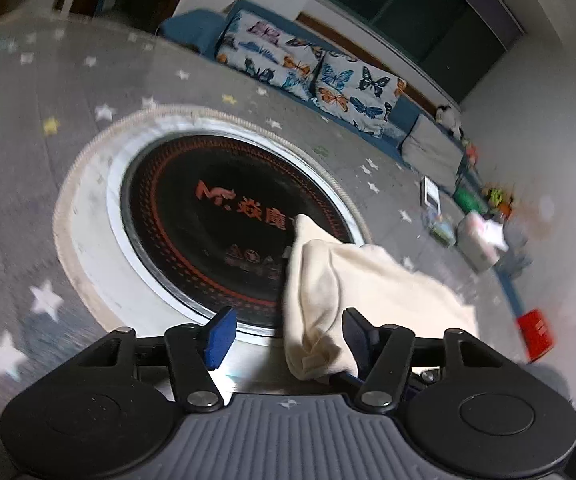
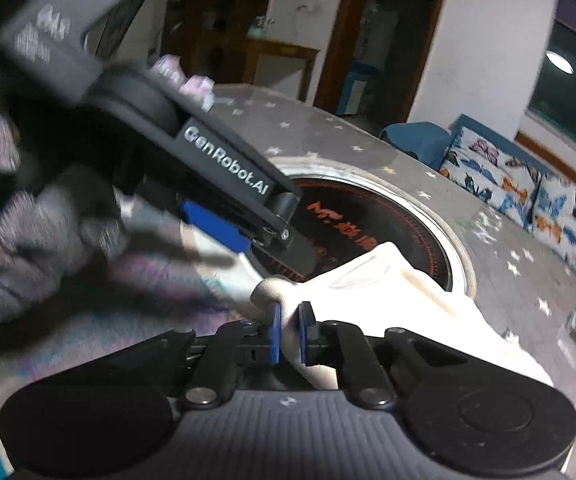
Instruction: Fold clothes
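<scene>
A cream cloth (image 1: 372, 280) lies bunched on the round table with the grey star-patterned cover (image 1: 48, 184), partly over the black induction hob (image 1: 208, 216) set in its middle. My left gripper (image 1: 287, 334) is open, its blue pads (image 1: 220, 336) wide apart; a fold of the cloth hangs between them against the right finger. In the right wrist view my right gripper (image 2: 289, 332) is shut on a bunched edge of the cream cloth (image 2: 404, 300). The left gripper (image 2: 248, 236) hovers just above and to the left, held by a grey-gloved hand (image 2: 28, 240).
A blue sofa with butterfly cushions (image 1: 312, 72) runs behind the table. A red box (image 1: 536, 332), a tissue pack (image 1: 482, 236) and small items (image 1: 432, 192) sit near the table's right rim. Pink things (image 2: 192, 80) lie at the far edge.
</scene>
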A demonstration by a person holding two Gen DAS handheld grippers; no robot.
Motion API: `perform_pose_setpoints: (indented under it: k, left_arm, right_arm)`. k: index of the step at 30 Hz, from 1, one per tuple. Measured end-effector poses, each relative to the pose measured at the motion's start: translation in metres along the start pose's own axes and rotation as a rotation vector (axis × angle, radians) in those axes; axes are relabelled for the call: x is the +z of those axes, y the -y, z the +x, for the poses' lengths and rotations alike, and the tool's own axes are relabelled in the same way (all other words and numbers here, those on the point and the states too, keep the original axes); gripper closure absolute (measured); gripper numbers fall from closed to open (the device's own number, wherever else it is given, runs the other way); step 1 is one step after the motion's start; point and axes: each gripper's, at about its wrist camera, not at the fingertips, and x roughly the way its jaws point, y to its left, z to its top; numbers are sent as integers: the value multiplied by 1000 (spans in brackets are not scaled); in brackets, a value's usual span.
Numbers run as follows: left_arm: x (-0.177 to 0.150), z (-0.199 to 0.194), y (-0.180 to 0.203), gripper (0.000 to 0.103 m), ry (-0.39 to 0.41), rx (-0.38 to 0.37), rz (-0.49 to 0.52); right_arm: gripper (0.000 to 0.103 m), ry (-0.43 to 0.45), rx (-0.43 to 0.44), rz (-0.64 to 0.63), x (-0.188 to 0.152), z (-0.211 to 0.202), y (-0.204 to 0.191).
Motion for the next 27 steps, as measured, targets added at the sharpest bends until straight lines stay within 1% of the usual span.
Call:
perform_pose_setpoints:
  k: [5, 6, 9, 13, 15, 16, 17, 18, 19, 23, 26, 27]
  left_arm:
    - [4, 12, -4, 41, -40, -48, -151]
    - [4, 14, -5, 41, -50, -60, -187]
    - [3, 20, -6, 41, -70, -82, -247]
    - [1, 25, -5, 41, -78, -59, -283]
    - [2, 22, -7, 41, -68, -55, -286]
    - [3, 19, -8, 41, -61, -51, -283]
    - [4, 19, -9, 41, -59, -49, -283]
    - [5, 19, -10, 41, -57, -47, -284]
    - [5, 18, -11, 41, -55, -44, -284]
    - [8, 17, -17, 41, -48, -36, -284]
    - [8, 19, -18, 41, -49, -41, -283]
    - [8, 20, -18, 41, -51, -43, -285]
  right_arm:
    - [99, 56, 34, 118, 5, -19, 21]
    - [103, 66, 39, 132, 6, -22, 24]
    - [103, 84, 44, 136, 7, -30, 26]
    - [103, 79, 42, 109, 7, -33, 25]
    - [96, 58, 44, 88, 3, -27, 23]
    - [95, 49, 47, 76, 1, -23, 20]
    - [90, 40, 49, 62, 0, -19, 16]
    - [81, 35, 52, 48, 0, -16, 13]
    - [78, 32, 55, 34, 0, -12, 10]
    - [71, -1, 41, -43, -2, 3, -2]
    - [72, -8, -6, -118, -6, 10, -13]
    - [82, -9, -17, -130, -6, 11, -16]
